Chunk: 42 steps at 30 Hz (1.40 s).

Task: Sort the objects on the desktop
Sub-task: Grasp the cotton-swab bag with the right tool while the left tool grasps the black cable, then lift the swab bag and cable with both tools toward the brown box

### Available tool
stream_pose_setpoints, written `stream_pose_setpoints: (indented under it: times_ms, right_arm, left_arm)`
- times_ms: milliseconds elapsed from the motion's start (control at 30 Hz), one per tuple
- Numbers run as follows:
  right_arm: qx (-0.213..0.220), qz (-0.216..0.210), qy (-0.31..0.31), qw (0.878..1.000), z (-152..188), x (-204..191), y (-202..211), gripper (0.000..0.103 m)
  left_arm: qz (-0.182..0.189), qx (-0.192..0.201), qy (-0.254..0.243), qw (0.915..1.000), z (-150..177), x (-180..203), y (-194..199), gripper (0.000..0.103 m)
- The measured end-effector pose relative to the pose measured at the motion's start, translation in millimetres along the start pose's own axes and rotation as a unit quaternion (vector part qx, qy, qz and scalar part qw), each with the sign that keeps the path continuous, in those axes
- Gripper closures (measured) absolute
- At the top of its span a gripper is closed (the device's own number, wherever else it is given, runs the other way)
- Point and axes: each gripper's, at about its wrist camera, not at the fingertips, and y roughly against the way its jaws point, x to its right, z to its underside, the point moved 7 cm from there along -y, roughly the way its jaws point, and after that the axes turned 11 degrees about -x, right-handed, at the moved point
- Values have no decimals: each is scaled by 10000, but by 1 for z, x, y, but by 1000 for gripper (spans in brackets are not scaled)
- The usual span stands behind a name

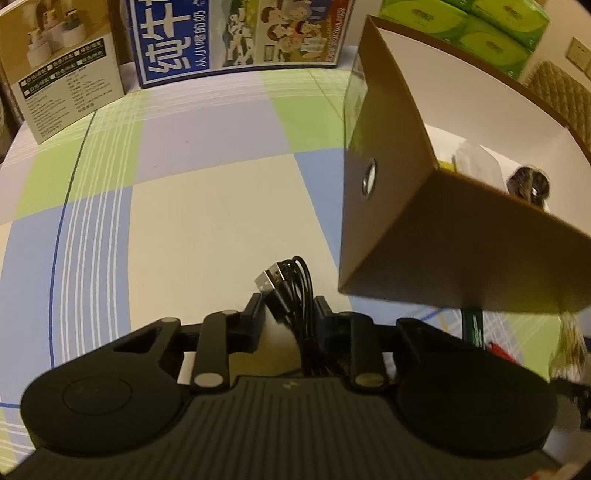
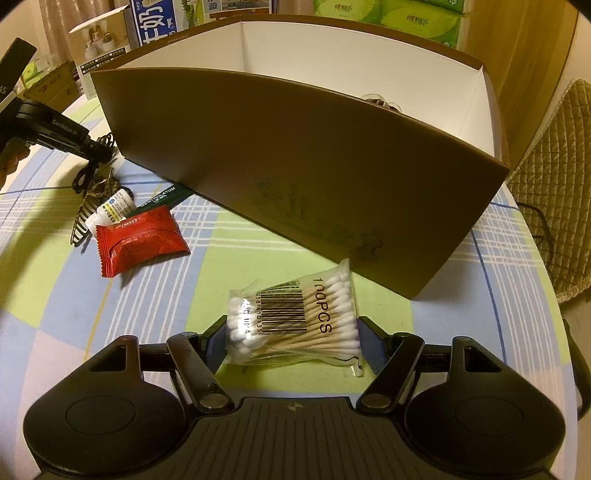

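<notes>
Look at the cotton swab bag (image 2: 295, 321): it reads "100PCS" beside a barcode with digits partly legible, "58410135". The green carton (image 2: 166, 195) by the brown box carries "MENTHOLATUM". The blue milk carton (image 1: 177, 40) shows large Chinese characters, "纯牛奶". The other gripper's arm (image 2: 55, 129) bears small print, "GenRobot.AI".

Left gripper (image 1: 290, 308) was clamped on a bundled black USB cable (image 1: 291, 291), plug end sticking up, lifted above the checked tablecloth (image 1: 207, 206). Brown cardboard box (image 1: 436, 236) stood just right, white inside, some items in it. Printed cartons (image 1: 236, 33) stood at the far edge.
</notes>
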Motion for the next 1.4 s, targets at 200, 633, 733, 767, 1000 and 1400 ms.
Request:
stream_pose_setpoints:
  times_ms: [200, 633, 733, 767, 1000, 1400]
  right_arm:
    - [7, -8, 34, 10000, 1, 1, 0, 34]
    - [31, 2, 56, 10000, 1, 1, -1, 34]
    - [32, 30, 73, 10000, 2, 3, 0, 34]
    - [31, 34, 77, 10000, 3, 3, -1, 34]
    - [50, -2, 91, 9999, 10, 3, 6, 34]
    - [284, -99, 84, 9995, 14, -4, 31, 34]
  left_arm:
    - [120, -173, -951, 9952, 34, 7, 12, 80]
    - [-244, -295, -729, 9966, 57, 15, 13, 83]
    - [-241, -335, -770, 9962, 58, 18, 13, 84]
    - [-242, -341, -774, 9961, 58, 19, 13, 84]
    - [-192, -265, -774, 9965, 69, 29, 22, 84]
    - [-18, -14, -719, 9974, 91, 46, 56, 86]
